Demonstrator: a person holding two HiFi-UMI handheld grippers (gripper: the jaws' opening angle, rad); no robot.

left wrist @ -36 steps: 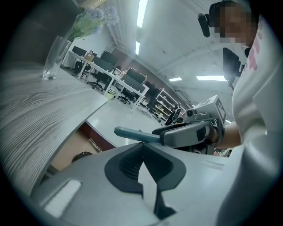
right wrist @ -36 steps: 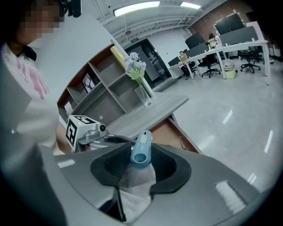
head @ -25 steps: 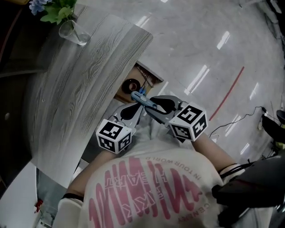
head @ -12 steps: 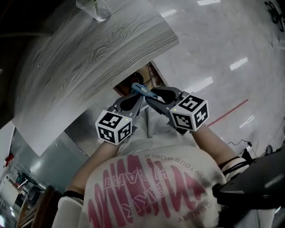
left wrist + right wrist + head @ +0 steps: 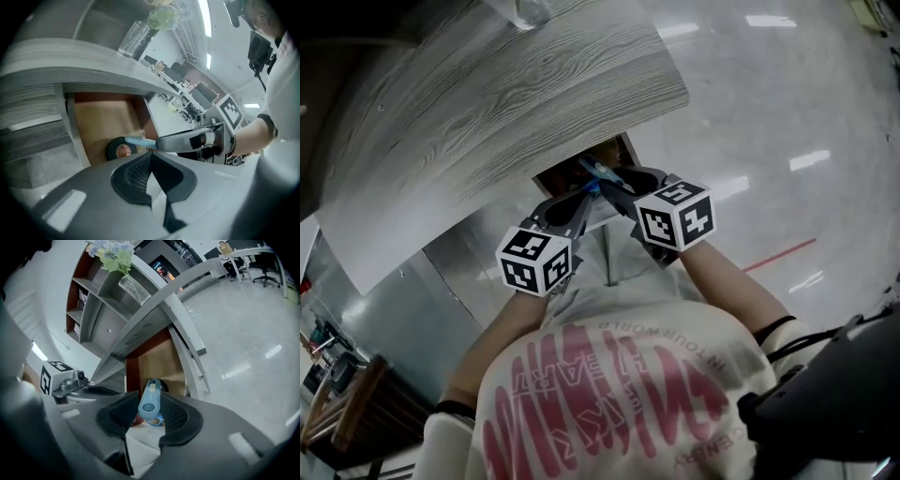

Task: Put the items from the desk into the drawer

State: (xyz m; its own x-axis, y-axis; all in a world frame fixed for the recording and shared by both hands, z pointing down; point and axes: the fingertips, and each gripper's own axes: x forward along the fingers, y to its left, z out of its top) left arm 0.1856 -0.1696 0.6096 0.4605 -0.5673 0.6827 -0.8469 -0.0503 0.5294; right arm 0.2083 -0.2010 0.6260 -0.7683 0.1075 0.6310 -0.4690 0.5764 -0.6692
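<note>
The blue cutter (image 5: 151, 401) is pinched between the right gripper's (image 5: 148, 405) jaws, over the open drawer (image 5: 159, 363) that juts out from under the worktop's (image 5: 516, 103) edge. A tape roll (image 5: 120, 149) lies in the drawer. Just beside, the left gripper's (image 5: 151, 158) jaws are pressed together, empty.

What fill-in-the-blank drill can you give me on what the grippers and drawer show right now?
The right gripper grips a ___ tool.
The left gripper holds ___.
The black tape roll lies inside the open ___.
The glass vase stands on the ___.
Missing words: blue; nothing; drawer; desk.
</note>
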